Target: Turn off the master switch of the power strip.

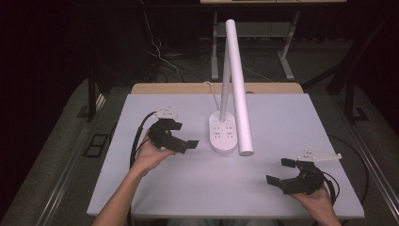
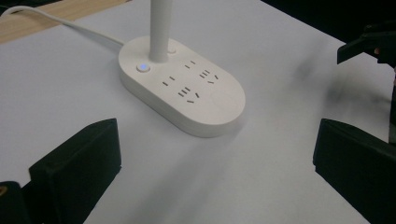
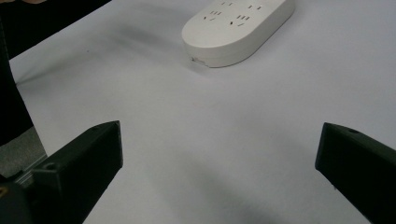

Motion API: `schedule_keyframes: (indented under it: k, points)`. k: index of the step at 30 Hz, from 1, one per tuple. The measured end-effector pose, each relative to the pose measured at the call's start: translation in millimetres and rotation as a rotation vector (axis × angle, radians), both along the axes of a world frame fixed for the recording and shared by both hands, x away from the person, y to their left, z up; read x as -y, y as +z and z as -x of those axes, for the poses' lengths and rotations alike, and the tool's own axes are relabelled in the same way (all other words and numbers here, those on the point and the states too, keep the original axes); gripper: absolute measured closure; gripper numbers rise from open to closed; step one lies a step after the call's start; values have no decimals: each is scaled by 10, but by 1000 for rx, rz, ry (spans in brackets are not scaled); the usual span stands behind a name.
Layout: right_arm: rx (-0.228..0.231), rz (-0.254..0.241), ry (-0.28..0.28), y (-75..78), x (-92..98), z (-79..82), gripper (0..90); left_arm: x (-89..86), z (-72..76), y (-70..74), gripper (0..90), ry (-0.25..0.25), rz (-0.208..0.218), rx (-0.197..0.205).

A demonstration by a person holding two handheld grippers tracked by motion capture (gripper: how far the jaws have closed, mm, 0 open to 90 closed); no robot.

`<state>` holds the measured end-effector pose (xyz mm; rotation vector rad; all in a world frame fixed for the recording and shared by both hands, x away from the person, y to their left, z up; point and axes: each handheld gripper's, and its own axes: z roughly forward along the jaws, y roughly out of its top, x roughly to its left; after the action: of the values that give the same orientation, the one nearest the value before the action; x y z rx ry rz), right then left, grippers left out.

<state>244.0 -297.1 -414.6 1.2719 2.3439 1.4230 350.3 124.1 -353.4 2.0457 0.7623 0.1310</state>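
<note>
A white desk lamp is seen standing near the middle of the table, and both claws are held wide apart, nothing clamped in either; the left gripper is poised just beside the lamp's oval base, the right gripper kept well apart from it near the table's front edge; the base is read as the heavy, stiff end, smooth plastic and likely slippery under the jaws, so a hold across its narrow sides is judged safest; the slim stem and the long tube head are judged light but easily levered, the hinge probably the fragile point; sockets are marked on the base top, a small button is lit blue, and a white cord is trailed off toward the table's far edge.
</note>
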Motion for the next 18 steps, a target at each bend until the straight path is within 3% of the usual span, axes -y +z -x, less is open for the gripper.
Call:
schedule_keyframes:
  k: [18]
  points:
    - [8,7,-7,-11,2,3,0,191,-296,94,0,-35,-42,-2]
